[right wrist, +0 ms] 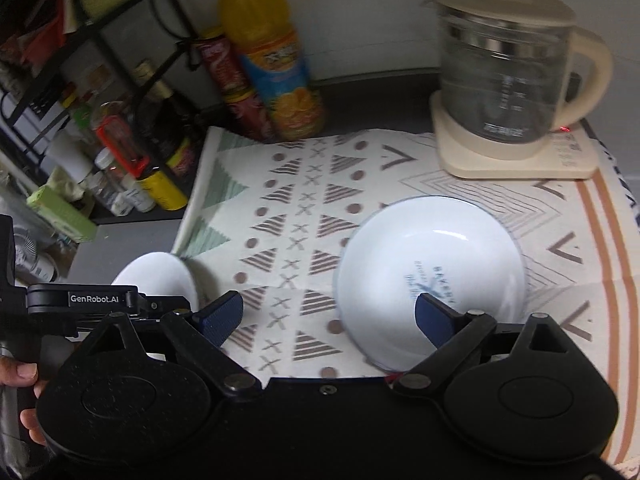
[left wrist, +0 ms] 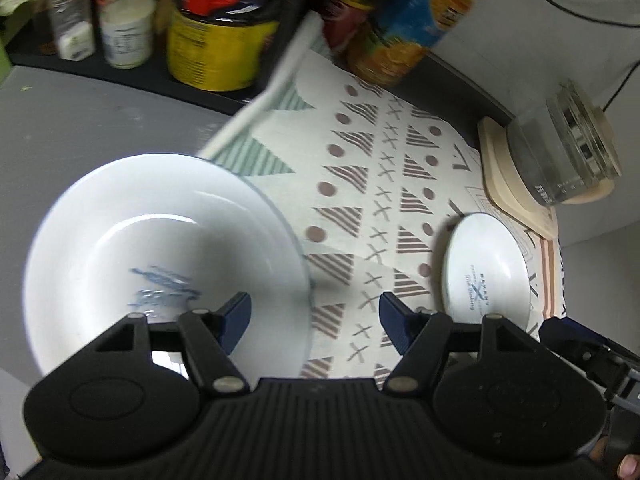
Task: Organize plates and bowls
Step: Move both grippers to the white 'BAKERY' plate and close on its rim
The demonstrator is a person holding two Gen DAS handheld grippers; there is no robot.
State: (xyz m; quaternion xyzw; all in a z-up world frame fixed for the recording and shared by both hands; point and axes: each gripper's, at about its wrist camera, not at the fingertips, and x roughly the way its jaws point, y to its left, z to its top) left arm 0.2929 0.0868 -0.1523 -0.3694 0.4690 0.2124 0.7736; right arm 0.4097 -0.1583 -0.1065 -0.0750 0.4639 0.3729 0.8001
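1. Your left gripper [left wrist: 314, 318] fills the bottom of its frame, fingers spread and holding nothing. The left bowl [left wrist: 168, 264] sits at lower left, its near rim between the fingers and its basin under the left fingertip.
2. Your right gripper [right wrist: 328, 316] is likewise spread and empty. The right bowl [right wrist: 430, 280] lies at centre right on the patterned cloth [right wrist: 296, 220], its left rim between the fingers.
3. Each bowl lies nearest its own gripper, and the two bowls are well apart.
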